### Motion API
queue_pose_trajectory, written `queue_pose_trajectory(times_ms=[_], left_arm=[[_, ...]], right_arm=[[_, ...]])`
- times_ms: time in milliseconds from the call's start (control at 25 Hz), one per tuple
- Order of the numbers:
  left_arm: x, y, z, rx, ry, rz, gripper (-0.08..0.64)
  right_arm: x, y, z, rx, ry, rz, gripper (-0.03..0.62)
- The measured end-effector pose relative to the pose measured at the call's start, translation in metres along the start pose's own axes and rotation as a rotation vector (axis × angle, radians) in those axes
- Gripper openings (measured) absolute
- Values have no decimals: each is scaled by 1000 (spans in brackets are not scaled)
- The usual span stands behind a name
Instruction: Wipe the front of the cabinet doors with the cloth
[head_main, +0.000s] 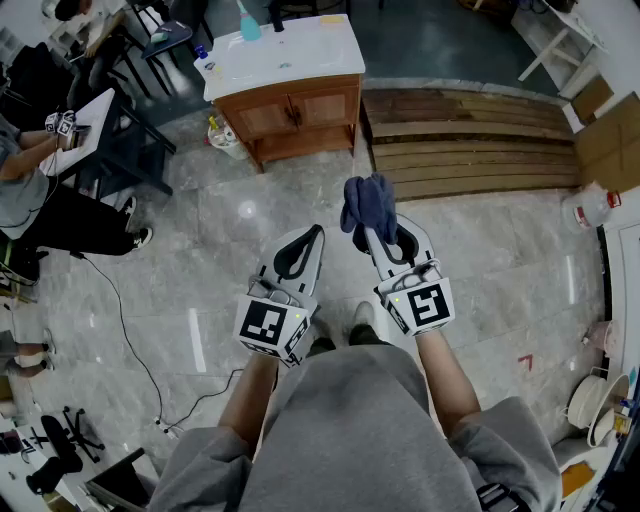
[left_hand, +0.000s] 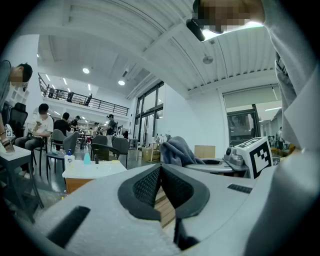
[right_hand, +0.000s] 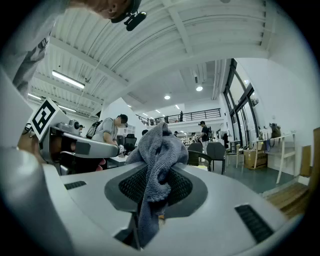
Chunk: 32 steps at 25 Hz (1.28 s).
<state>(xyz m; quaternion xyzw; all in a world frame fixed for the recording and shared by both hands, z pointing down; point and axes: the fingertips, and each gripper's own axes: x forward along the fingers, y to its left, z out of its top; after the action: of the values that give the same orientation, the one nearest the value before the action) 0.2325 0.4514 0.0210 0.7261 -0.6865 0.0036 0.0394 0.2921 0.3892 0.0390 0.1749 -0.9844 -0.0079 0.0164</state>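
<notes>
A small wooden cabinet (head_main: 292, 112) with two doors and a white top stands on the floor well ahead of me. My right gripper (head_main: 370, 232) is shut on a blue-grey cloth (head_main: 367, 203), which bunches up above the jaws; the cloth (right_hand: 157, 150) hangs between the black pads in the right gripper view. My left gripper (head_main: 316, 232) is held level beside it, jaws shut with nothing between them. Both grippers are held near my body, far from the cabinet. In the left gripper view the cabinet (left_hand: 87, 175) shows low at the left and the cloth (left_hand: 176, 151) beside the right gripper.
Wooden planks (head_main: 470, 150) lie on the floor right of the cabinet. A spray bottle (head_main: 249, 24) and a small bottle (head_main: 203, 55) stand on the cabinet top. People sit at a table (head_main: 85, 125) at the left. A cable (head_main: 120, 310) runs across the grey tiled floor.
</notes>
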Motion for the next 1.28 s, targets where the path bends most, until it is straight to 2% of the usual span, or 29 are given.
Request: queue_pose_trajectory(times_ms=[280, 800, 1080, 1280], left_arm=[[-29, 17, -9, -47, 13, 33, 9], [-79, 56, -22, -76, 35, -11, 9], [-71, 78, -30, -97, 47, -21, 9], [-36, 86, -40, -104, 67, -48, 9]], right_arm=[[1, 41, 2, -17, -3, 24, 80], [18, 95, 1, -76, 31, -30, 83], [28, 89, -5, -1, 37, -71, 83], [44, 57, -15, 53, 36, -107, 83]])
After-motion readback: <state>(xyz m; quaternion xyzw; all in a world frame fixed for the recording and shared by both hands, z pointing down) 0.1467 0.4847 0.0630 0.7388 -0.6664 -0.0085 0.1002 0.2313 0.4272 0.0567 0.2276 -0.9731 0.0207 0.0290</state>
